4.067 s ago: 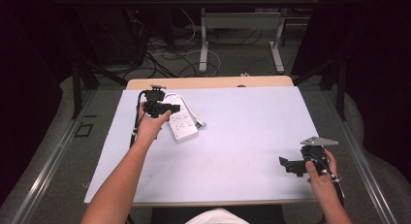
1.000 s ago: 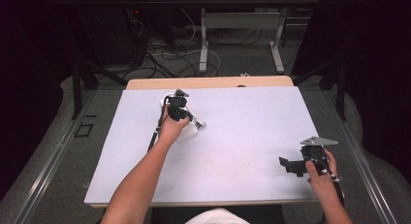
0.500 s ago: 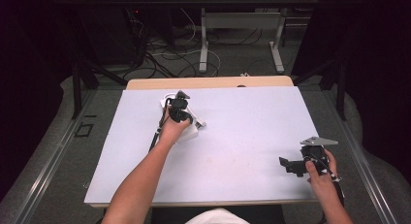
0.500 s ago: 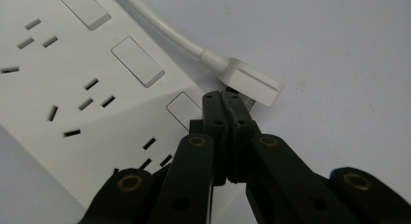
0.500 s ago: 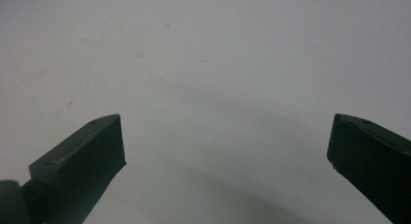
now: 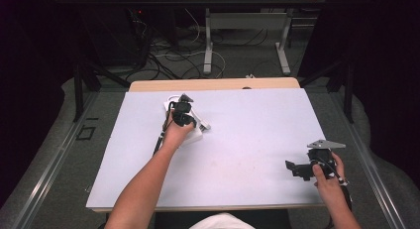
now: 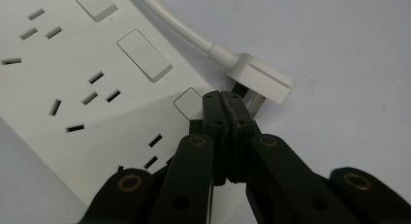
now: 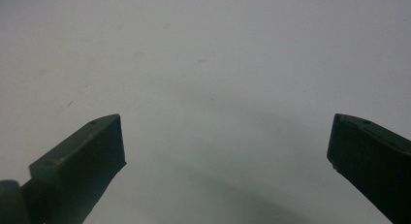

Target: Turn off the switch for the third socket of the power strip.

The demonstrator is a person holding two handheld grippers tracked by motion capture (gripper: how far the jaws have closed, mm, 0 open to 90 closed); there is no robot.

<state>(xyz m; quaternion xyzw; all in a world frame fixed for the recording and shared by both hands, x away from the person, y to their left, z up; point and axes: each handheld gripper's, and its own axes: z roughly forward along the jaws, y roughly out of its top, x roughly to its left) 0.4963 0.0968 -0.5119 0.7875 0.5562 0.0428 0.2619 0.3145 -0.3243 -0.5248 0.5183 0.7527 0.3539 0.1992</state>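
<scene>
White tabletop point(image 6: 247, 140) fills most of the room, with dark floor and cables behind it. At the far left lies a white power strip point(image 7: 72, 88), with a plug point(image 7: 261, 78) on a cord just beside its edge. The left tool point(image 7: 224, 100) has its jaws pressed together — the tip sits right at a small switch point(image 7: 186, 102) on the strip, likely to push it, since a shut tip pokes well. The right tool point(image 8: 225, 136) waits well apart near the right edge — jaws wide apart, holding nothing.
</scene>
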